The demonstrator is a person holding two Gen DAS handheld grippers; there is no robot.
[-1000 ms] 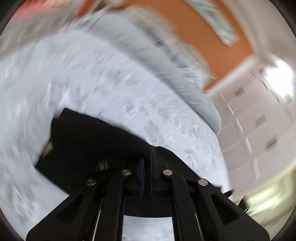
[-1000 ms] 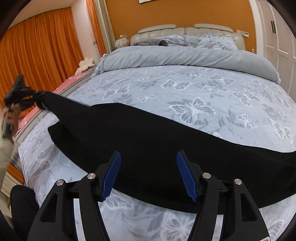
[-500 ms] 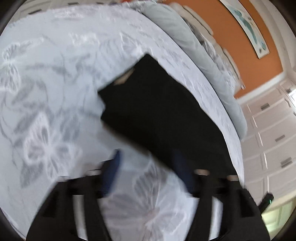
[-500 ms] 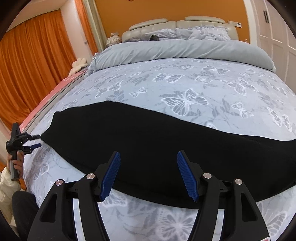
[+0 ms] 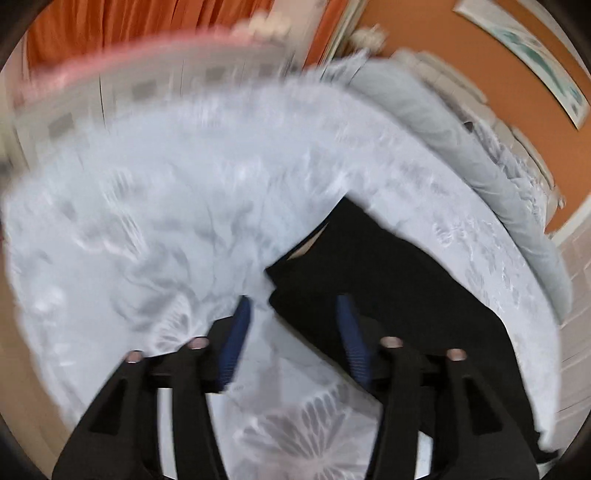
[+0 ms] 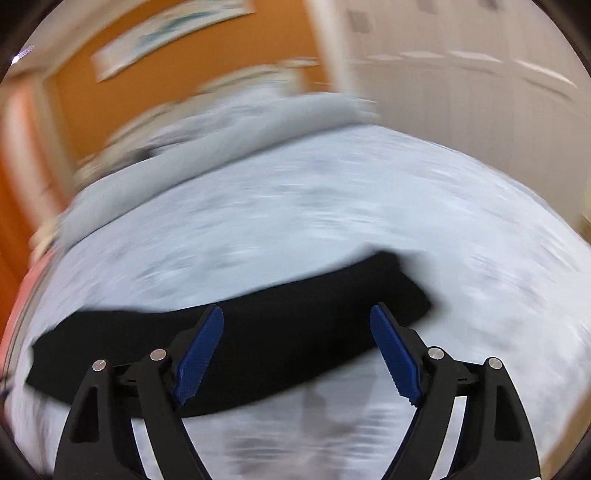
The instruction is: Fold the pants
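The black pants lie flat in a long strip on the butterfly-print bedspread. In the left wrist view their waistband end is just ahead and right of my left gripper, which is open and empty above the bed. In the right wrist view the pants stretch from left to right, their hem end at the right. My right gripper is open and empty, hovering over the strip's near edge. Both views are motion-blurred.
A rolled grey duvet and pillows lie at the head of the bed against an orange wall. White wardrobe doors stand beyond the bed. Orange curtains hang past the bed's pink-edged side.
My left gripper has let go of the pants' waistband, opened and pulled back. The pants have dropped flat onto the bed. My right gripper has swung right toward the hem end, still open.
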